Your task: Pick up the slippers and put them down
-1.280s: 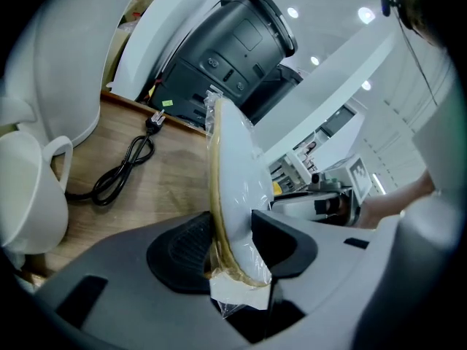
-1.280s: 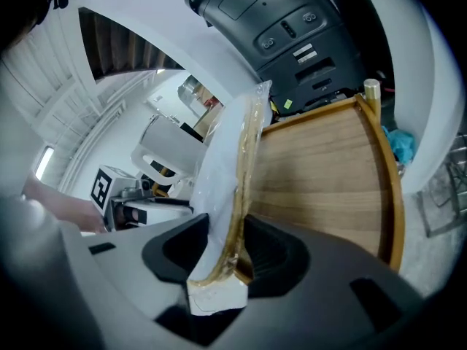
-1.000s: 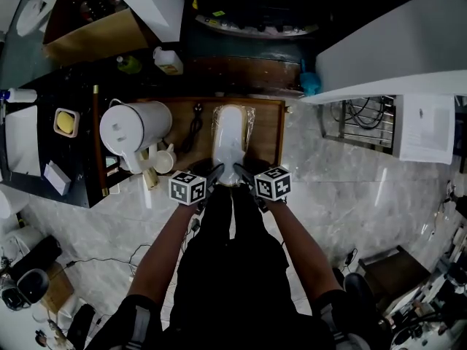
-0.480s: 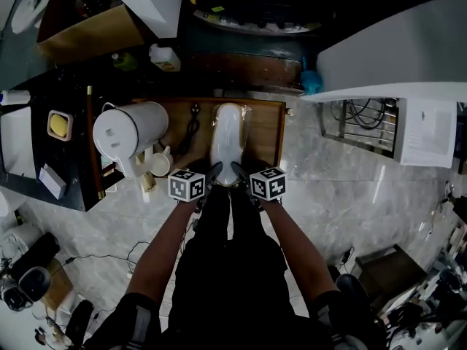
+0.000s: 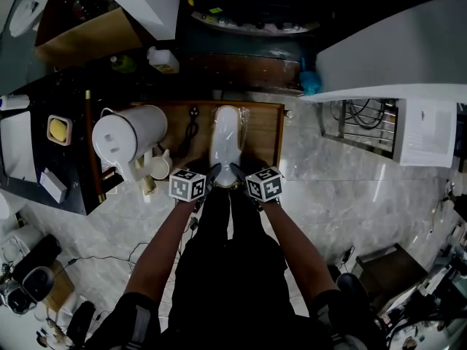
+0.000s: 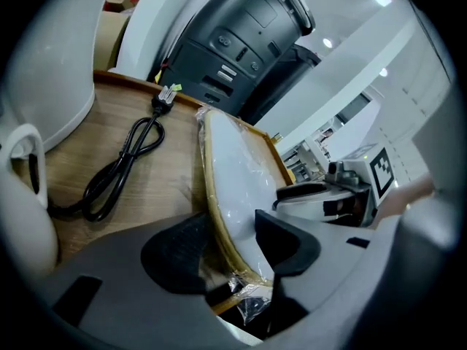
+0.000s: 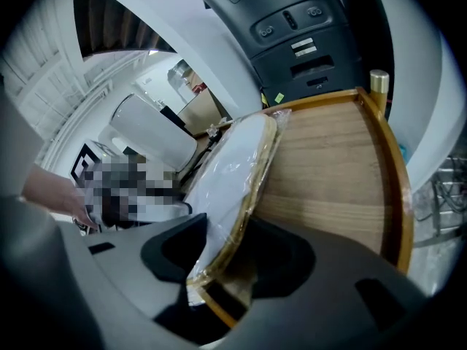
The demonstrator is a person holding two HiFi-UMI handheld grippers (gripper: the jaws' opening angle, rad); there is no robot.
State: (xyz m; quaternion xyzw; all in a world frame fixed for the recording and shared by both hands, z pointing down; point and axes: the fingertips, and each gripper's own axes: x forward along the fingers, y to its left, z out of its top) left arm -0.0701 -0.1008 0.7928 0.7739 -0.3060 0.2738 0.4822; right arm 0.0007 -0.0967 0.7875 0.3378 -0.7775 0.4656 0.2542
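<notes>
The slippers (image 5: 226,138) are a white pair with tan edges, wrapped in clear plastic, lying lengthwise on a wooden tray (image 5: 264,133). Both grippers are at the pack's near end. In the left gripper view the left gripper (image 6: 230,243) straddles the left edge of the slippers (image 6: 241,173). Its jaws have just been opening and its pads stand off the edge. In the right gripper view the right gripper (image 7: 230,250) straddles the right edge of the slippers (image 7: 230,170), its jaws also just opened a little. In the head view, the left gripper (image 5: 214,172) and right gripper (image 5: 237,172) flank the heel end.
A white jug (image 5: 131,130) and a mug (image 5: 157,168) stand at the tray's left. A black coiled cable (image 5: 191,126) lies between the jug and the slippers, also seen as the cable (image 6: 120,170) close by. A dark appliance (image 6: 241,42) stands behind the tray.
Both grippers have sunk a little with the pack's near end, and the right marker cube has shifted slightly left. The slippers now rest on the tray.
</notes>
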